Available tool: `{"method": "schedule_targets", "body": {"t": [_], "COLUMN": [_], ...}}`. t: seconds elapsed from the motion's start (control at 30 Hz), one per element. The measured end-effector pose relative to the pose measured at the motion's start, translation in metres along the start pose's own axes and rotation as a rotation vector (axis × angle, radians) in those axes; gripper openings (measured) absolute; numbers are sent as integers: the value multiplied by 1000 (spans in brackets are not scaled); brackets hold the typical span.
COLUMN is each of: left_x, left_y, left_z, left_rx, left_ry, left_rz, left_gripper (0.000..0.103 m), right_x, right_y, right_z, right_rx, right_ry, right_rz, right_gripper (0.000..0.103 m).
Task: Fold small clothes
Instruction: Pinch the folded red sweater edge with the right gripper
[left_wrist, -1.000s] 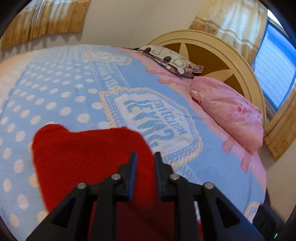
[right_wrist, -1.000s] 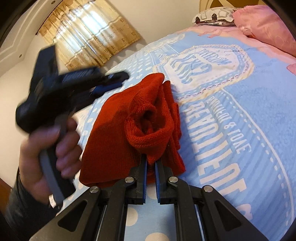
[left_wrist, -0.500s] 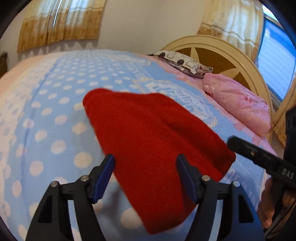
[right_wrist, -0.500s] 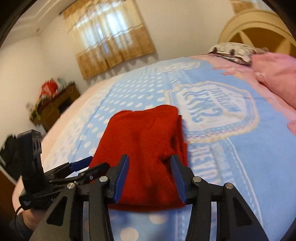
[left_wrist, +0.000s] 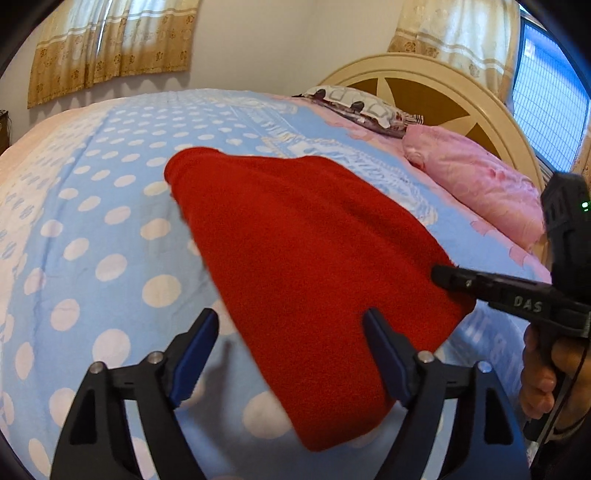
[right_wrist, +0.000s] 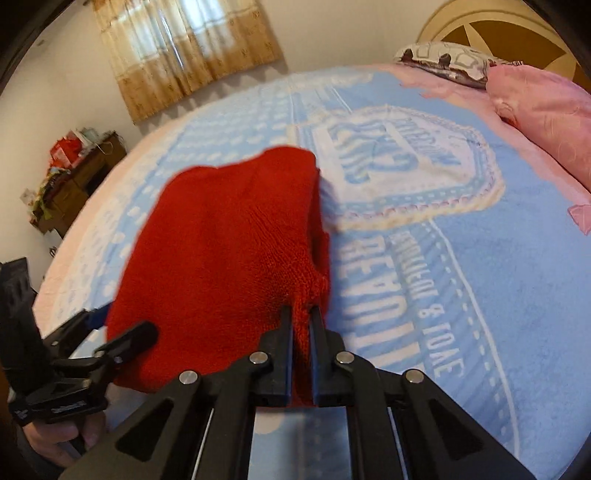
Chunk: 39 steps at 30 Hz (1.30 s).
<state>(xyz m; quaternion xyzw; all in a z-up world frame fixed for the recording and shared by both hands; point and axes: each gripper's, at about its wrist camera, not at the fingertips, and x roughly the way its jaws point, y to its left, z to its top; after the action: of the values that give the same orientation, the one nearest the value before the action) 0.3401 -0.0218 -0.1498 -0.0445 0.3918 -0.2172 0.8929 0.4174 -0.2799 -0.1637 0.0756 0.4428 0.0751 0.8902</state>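
A folded red knitted garment lay on the blue polka-dot bedspread. The left gripper stood over the garment's near edge, its jaws having just been opening; its fingers were wide apart, with only the cloth's edge between them and not pressed. The right gripper had just closed, its fingers clamped on the garment's near right corner. A pink pillow lay by the headboard.

The left tongs, nearly closed a second ago, have just been opening and now stand wide at the red knit garment; the right tongs, briefly parted, are clamped on its near corner again.
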Motion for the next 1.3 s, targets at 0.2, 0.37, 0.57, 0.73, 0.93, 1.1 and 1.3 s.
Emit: {"method": "schedule_targets", "body": {"t": [0.2,0.37,0.57,0.73,0.93,1.1,1.3], "left_x": [0,3,3,4,7,10,10], "left_y": [5,-1,-2,-1,-1,-3,-2], "left_z": [-4,-6,-7,-6,-7,-9,-9], "left_rx": [-24,0,7,2,3,14,5], "left_ry": [0,6,9,15,28,47,54], "left_rz": [-20,-9,-4,-8,-21,-19,-18], "left_gripper": [90,91,93,95,95,98,100], "right_x": [-12,-39,-7,41,50,60,42], "right_y": [9,30,61,58,32,28,30], "right_z": [13,38,65,67,71,69,75], "right_rx": [-43,-99,-136,-154,-118,-159,-119], "right_ry": [8,-126,-47,57,58,33,-21], "right_rz": [-22,-70,126,31,44,46,86], "right_gripper": [11,19,26,26,25,25,28]}}
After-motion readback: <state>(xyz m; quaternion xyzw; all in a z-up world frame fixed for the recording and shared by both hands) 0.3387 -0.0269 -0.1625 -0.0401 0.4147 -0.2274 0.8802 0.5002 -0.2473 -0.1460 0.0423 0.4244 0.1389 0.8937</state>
